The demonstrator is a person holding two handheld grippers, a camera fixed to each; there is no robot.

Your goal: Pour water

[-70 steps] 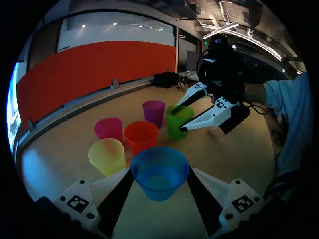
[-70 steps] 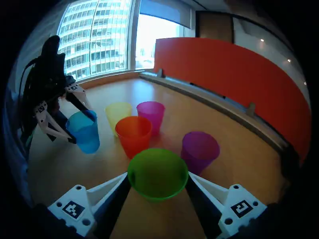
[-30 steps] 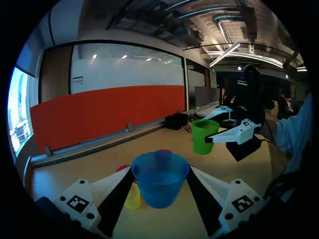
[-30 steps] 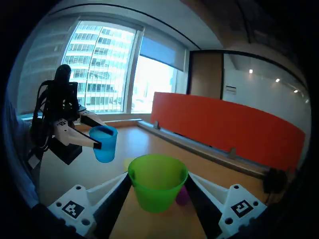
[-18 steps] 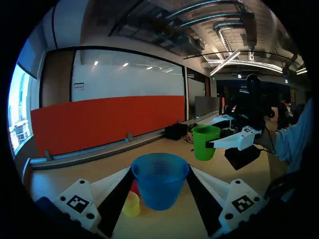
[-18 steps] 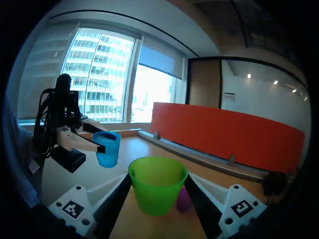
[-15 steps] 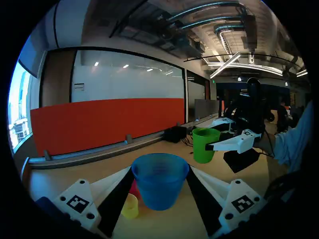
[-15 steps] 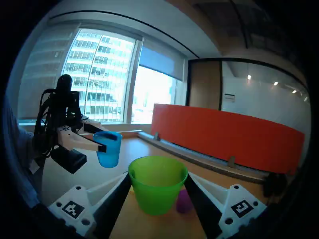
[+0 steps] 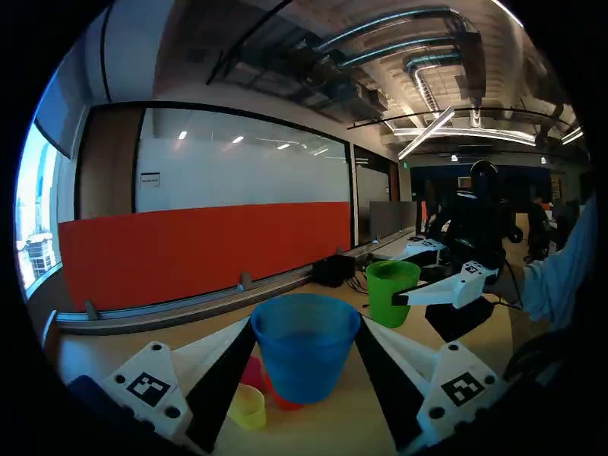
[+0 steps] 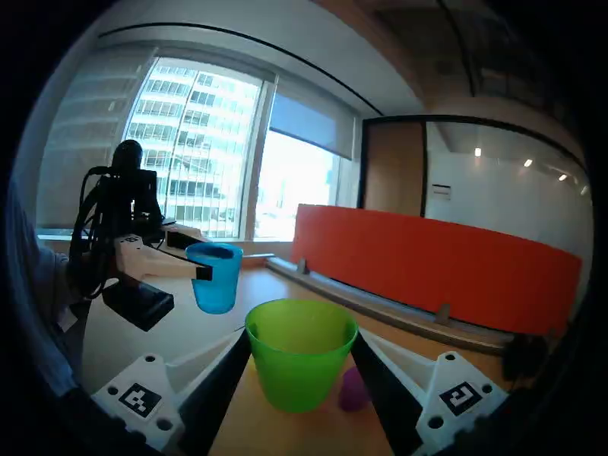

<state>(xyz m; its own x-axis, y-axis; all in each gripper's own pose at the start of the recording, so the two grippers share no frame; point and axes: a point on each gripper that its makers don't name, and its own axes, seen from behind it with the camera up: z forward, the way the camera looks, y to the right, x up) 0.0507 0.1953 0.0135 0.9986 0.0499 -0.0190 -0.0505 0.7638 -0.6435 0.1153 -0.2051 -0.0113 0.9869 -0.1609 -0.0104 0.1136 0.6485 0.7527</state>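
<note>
the left gripper (image 9: 305, 336) holds a translucent blue cup (image 9: 305, 363) upright above the wooden bench (image 9: 346, 427), its fingers pinching the cup from either side just under the rim. the right gripper (image 10: 302, 340) has its fingers clamped the same way on a green cup (image 10: 302, 368), also upright and held clear of the bench. in the left gripper view the green cup sits off to the right and farther back, apart from the blue one, with a light blue sleeve (image 9: 560, 266) behind it. below the blue cup stand a yellow cup (image 9: 248, 406), a pink cup (image 9: 252, 372) and a red cup (image 9: 283, 400), partly hidden by it. a purple cup (image 10: 353, 389) stands on the bench behind the green one. along the bench's far edge runs an orange partition (image 9: 205, 247), with a black box and cables (image 9: 332, 270) near its end. tall windows (image 10: 182, 152) fill the wall behind the left gripper.
</note>
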